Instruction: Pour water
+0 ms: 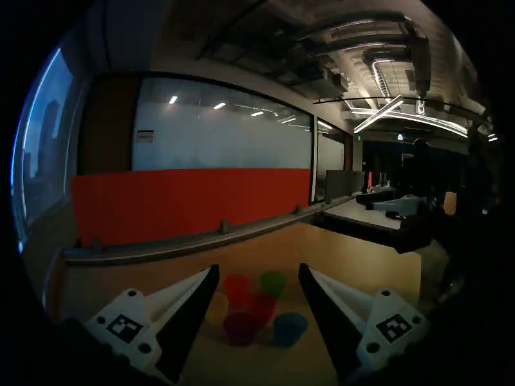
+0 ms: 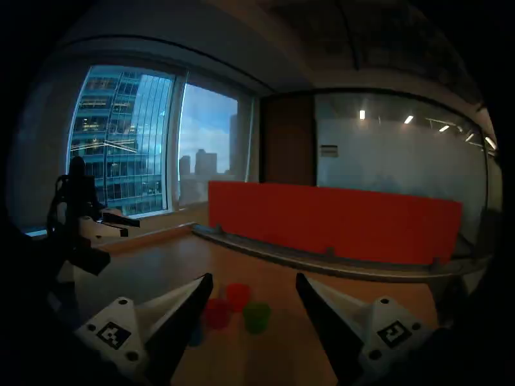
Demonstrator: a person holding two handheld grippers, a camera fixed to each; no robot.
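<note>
Several small plastic cups stand clustered on the wooden table (image 1: 360, 254). In the left gripper view I see a red cup (image 1: 236, 288), a green cup (image 1: 273, 282), a yellow cup (image 1: 217, 307), a dark red cup (image 1: 241, 328) and a blue cup (image 1: 290, 328). My left gripper (image 1: 257, 266) is open just short of them, holding nothing. In the right gripper view a red cup (image 2: 238, 296), a green cup (image 2: 256, 316) and a second red cup (image 2: 217, 313) lie ahead of my open, empty right gripper (image 2: 253, 275). The blue cup (image 2: 196, 334) is half hidden behind its left finger.
An orange panel (image 1: 193, 199) with a grey rail (image 1: 222, 235) runs along the table's far edge. In the right gripper view the other gripper (image 2: 96, 225) hovers at the left, before tall windows (image 2: 129, 148). Desks with dark equipment (image 1: 393, 209) stand at the right.
</note>
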